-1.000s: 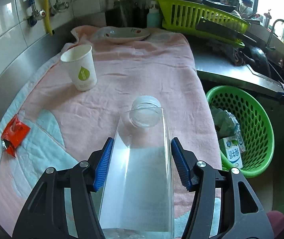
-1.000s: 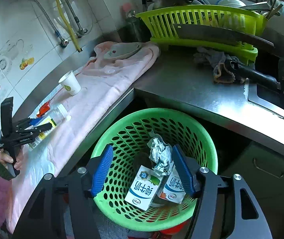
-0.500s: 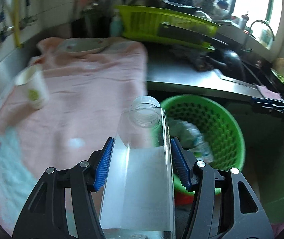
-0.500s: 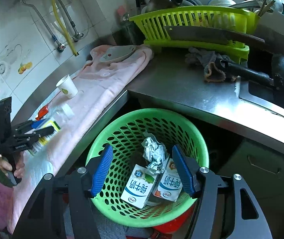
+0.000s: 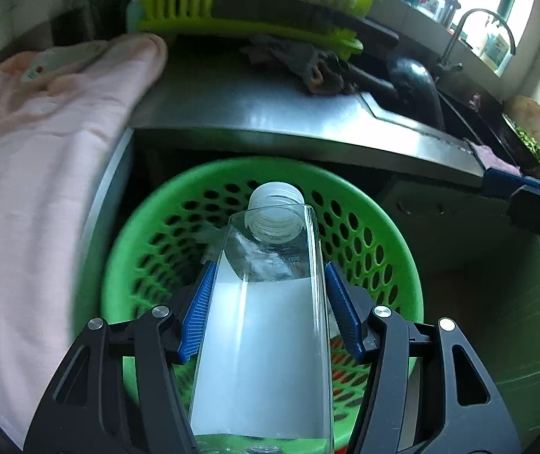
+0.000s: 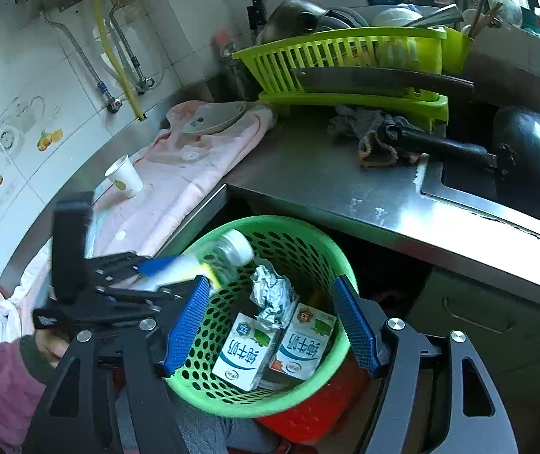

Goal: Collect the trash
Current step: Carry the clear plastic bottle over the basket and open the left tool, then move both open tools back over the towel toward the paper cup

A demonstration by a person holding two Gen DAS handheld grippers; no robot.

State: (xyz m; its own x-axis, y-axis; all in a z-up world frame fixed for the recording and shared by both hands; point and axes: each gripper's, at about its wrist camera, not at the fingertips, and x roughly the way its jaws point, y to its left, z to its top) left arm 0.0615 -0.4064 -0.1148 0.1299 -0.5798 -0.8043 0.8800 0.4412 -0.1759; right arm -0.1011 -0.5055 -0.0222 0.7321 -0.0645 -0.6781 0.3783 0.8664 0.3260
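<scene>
My left gripper [image 5: 270, 276] is shut on a clear plastic bottle [image 5: 266, 321] with a white cap, its blue pads pressing the bottle's sides. The bottle hangs, cap forward and tilted down, over the green perforated basket [image 5: 149, 204]. In the right wrist view the bottle [image 6: 228, 253] pokes over the basket's near-left rim [image 6: 308, 234]. Inside lie two milk cartons [image 6: 245, 355] and a crumpled foil wad [image 6: 270, 295]. My right gripper [image 6: 268, 314] hovers above the basket, jaws opening, with nothing between its pads. A paper cup [image 6: 124, 176] stands on the pink towel [image 6: 179, 189].
The steel counter [image 6: 326, 189] wraps behind the basket, with a yellow-green dish rack [image 6: 345, 60], a cleaver [image 6: 376, 79], a rag and a black pan [image 6: 527, 159] at the sink. A plate [image 6: 213, 117] rests on the towel's far end. A red bin [image 6: 308, 416] sits under the basket.
My left gripper swung right with the bottle, from over the pink towel to over the green basket. The right gripper's jaws widened a little.
</scene>
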